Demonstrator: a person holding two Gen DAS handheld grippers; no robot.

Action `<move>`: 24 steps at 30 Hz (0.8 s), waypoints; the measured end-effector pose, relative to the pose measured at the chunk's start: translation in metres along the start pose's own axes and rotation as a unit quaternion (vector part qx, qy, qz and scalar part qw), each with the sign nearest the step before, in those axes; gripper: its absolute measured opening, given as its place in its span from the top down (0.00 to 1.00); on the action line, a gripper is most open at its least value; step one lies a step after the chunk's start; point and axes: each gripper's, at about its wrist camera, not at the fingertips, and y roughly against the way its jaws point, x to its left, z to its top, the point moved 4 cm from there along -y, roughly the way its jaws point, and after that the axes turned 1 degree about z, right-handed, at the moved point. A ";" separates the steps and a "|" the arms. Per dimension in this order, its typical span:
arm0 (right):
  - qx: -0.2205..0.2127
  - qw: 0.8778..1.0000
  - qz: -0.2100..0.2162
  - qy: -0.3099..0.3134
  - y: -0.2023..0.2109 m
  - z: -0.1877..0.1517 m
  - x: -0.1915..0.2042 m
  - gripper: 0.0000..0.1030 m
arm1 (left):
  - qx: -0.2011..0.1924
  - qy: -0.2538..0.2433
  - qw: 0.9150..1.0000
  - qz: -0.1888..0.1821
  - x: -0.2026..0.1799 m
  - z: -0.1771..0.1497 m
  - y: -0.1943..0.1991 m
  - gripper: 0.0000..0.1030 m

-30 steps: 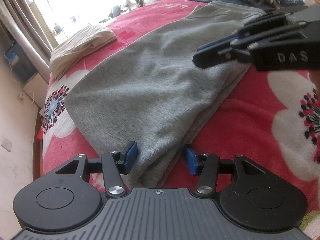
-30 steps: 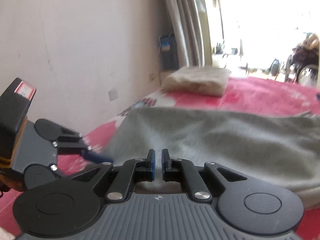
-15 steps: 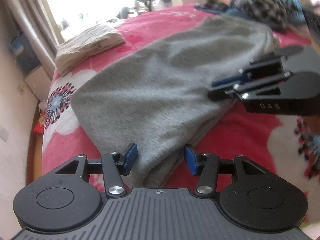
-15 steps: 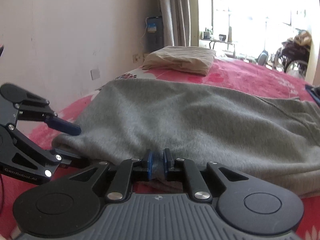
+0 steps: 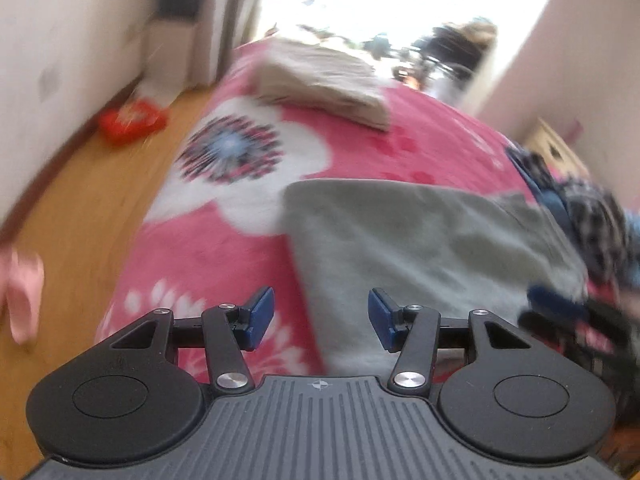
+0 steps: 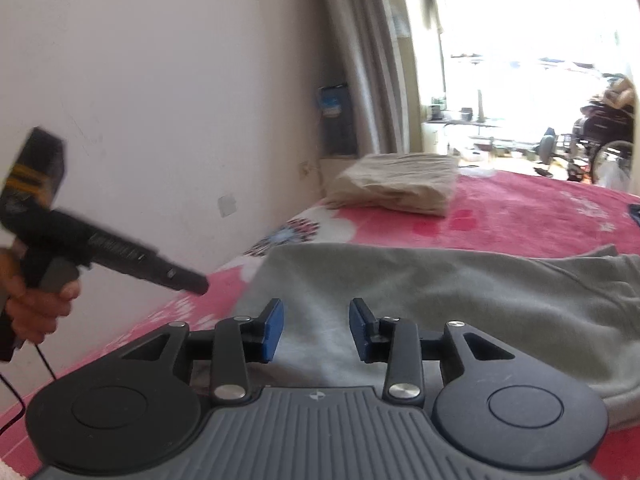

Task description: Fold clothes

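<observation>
Grey garment (image 6: 460,300) seemingly lies lengthwise across the bed; both tools, left (image 5: 321,318) and right (image 6: 316,330), gape empty.

Both rigs are looking the same: the left gripper (image 5: 321,317) and right gripper (image 6: 316,330) are each showing a ribbed dark-grey deck with a tiny compass-style mark, two round black housings, black link arms with shiny silver screws, and blue pads (image 6: 273,330) on the fingers. From the right wrist view, the left unit's body is wearing a yellow-orange band, with a thin black cable (image 6: 24,392) trailing below the hand (image 6: 38,304).
</observation>
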 end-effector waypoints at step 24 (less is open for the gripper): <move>0.078 0.927 0.021 0.367 -0.089 -0.066 0.113 0.35 | 0.035 0.057 0.998 -0.002 0.032 -0.010 -0.008 0.49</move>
